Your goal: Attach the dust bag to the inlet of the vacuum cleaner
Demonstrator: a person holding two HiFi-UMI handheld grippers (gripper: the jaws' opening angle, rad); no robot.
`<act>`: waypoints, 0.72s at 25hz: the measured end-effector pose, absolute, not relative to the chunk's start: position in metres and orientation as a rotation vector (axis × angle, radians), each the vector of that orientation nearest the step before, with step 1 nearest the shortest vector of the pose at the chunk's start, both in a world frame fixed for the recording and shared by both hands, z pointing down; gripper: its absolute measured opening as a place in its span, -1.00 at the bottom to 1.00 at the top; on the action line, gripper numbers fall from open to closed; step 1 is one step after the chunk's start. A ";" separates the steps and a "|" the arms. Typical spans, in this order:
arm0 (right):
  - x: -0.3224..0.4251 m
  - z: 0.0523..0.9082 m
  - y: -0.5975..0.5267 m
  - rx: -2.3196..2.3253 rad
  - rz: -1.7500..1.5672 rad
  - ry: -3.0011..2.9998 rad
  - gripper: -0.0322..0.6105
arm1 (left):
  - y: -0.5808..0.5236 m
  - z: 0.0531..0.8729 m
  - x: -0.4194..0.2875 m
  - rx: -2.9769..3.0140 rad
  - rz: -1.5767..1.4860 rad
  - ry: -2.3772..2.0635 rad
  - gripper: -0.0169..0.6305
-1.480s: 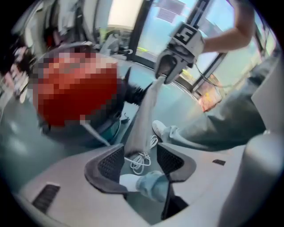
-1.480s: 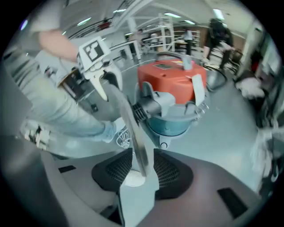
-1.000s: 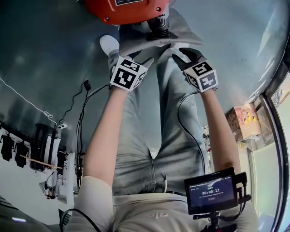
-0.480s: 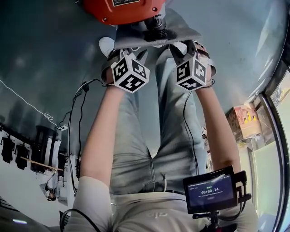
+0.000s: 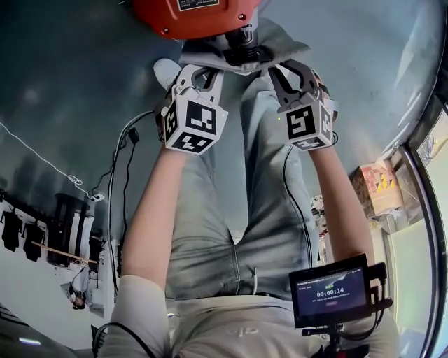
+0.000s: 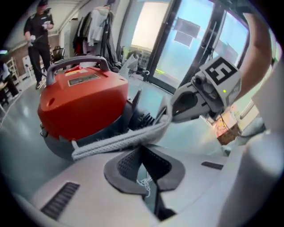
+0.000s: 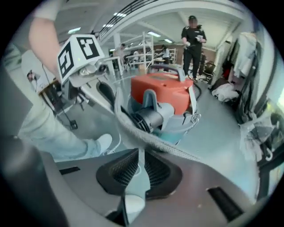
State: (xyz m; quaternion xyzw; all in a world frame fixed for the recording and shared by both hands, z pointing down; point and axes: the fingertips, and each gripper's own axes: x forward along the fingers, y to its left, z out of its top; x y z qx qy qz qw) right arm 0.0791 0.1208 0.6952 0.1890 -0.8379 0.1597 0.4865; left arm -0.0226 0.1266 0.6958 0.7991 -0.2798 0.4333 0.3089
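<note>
Left gripper [image 5: 201, 73] and right gripper [image 5: 290, 70] rolled upward; left clamped on dust bag [image 5: 280, 42] rim, right closing on it. Soft, light cloth: hold rim at 2 sides.

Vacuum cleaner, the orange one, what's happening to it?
A person holds the grey dust bag stretched between two grippers, just in front of the orange vacuum cleaner. The left gripper pinches one edge; the fingers of the right gripper are closing on the other. The bag is not on the black inlet yet.
</note>
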 end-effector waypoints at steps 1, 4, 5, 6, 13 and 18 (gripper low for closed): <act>0.074 0.692 0.115 0.500 0.450 -2.061 -0.74 | 0.121 0.694 -0.019 2.092 1.120 -0.745 -0.93; 0.062 0.693 0.098 0.559 0.571 -2.090 -0.73 | 0.112 0.697 -0.019 2.037 1.105 -0.750 -0.93; 0.063 0.693 0.100 0.573 0.585 -2.098 -0.74 | 0.115 0.697 -0.021 2.025 1.079 -0.761 -0.93; 0.066 0.693 0.106 0.579 0.586 -2.098 -0.74 | 0.120 0.697 -0.023 2.016 1.062 -0.767 -0.93; 0.071 0.692 0.095 0.620 0.535 -2.063 -0.87 | 0.110 0.695 -0.018 2.011 1.075 -0.824 -0.93; 0.091 0.717 0.123 0.555 0.637 -1.972 -0.87 | 0.140 0.728 -0.029 1.872 1.141 -0.781 -0.93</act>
